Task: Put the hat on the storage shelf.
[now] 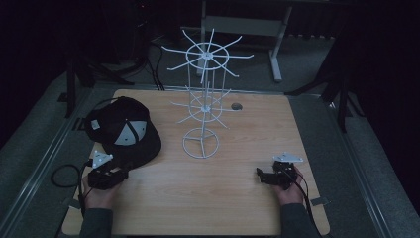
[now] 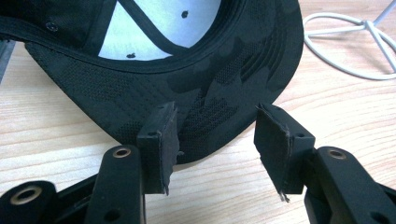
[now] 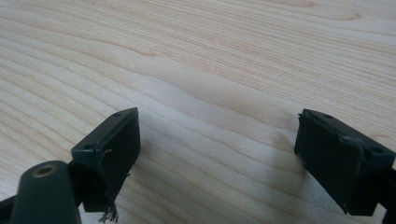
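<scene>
Two grippers are nearest: the left gripper (image 2: 215, 140) open at the brim of one cap (image 1: 124, 130), the right gripper (image 3: 219, 158) open over bare table (image 1: 223, 198). One wire rack (image 1: 205, 94); its top is dim.

Matt woven cloth cap (image 2: 219, 79) on smooth wood table (image 2: 56, 130).

In the left gripper view, the cap (image 2: 187, 60) is cut off by the top edge; its crown is out of frame. The rack (image 2: 355, 42) base ring is cut off at the right edge. In the high view, the left gripper (image 1: 118, 171) jaw gap is too dark to read.
</scene>
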A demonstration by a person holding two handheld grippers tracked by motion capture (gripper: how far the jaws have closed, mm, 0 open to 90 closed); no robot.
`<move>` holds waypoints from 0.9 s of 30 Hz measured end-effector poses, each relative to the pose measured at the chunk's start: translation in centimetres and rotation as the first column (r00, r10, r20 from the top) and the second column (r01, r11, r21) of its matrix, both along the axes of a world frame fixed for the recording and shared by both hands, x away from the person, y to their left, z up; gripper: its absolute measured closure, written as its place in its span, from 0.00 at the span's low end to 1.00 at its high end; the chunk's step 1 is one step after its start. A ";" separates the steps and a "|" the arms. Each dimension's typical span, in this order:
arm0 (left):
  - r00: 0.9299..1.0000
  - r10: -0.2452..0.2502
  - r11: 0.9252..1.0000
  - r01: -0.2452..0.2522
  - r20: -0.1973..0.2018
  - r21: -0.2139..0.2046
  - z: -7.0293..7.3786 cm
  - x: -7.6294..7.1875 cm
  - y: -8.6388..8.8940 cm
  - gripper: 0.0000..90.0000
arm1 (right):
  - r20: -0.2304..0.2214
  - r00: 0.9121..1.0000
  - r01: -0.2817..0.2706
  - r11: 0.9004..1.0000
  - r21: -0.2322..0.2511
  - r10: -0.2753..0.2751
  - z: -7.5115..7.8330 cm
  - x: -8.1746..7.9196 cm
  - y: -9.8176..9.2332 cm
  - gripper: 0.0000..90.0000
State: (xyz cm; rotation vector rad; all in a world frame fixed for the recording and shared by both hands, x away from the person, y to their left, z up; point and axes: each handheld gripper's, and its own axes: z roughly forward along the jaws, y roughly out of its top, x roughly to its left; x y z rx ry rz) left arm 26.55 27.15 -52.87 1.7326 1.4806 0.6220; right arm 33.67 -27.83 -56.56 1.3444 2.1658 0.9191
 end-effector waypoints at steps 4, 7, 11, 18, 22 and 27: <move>1.000 0.001 1.000 -0.001 0.000 0.006 0.1 0.0 0.3 0.55 | 0.000 1.000 0.000 1.000 0.000 0.000 0.0 0.0 0.0 0.16; 1.000 0.008 1.000 -0.008 0.000 0.003 0.2 0.1 0.6 0.55 | 0.000 1.000 0.000 1.000 0.000 0.000 0.0 0.0 0.0 0.16; 1.000 0.018 1.000 -0.018 0.001 -0.001 0.3 0.2 0.9 0.54 | 0.000 1.000 -0.001 1.000 0.000 0.001 0.0 0.0 0.0 0.16; 0.999 0.037 0.999 -0.037 -0.001 -0.001 0.4 0.6 1.3 0.53 | 0.000 1.000 0.000 1.000 0.000 0.000 0.0 0.0 0.0 0.16; 0.999 0.045 0.999 -0.045 -0.003 0.005 0.4 0.8 1.4 0.51 | 0.000 1.000 0.000 1.000 0.000 0.000 0.0 0.0 0.0 0.16; 0.998 0.056 0.998 -0.056 -0.001 0.006 0.5 0.9 1.8 0.49 | 0.000 1.000 0.000 1.000 0.000 0.000 0.0 0.0 0.0 0.16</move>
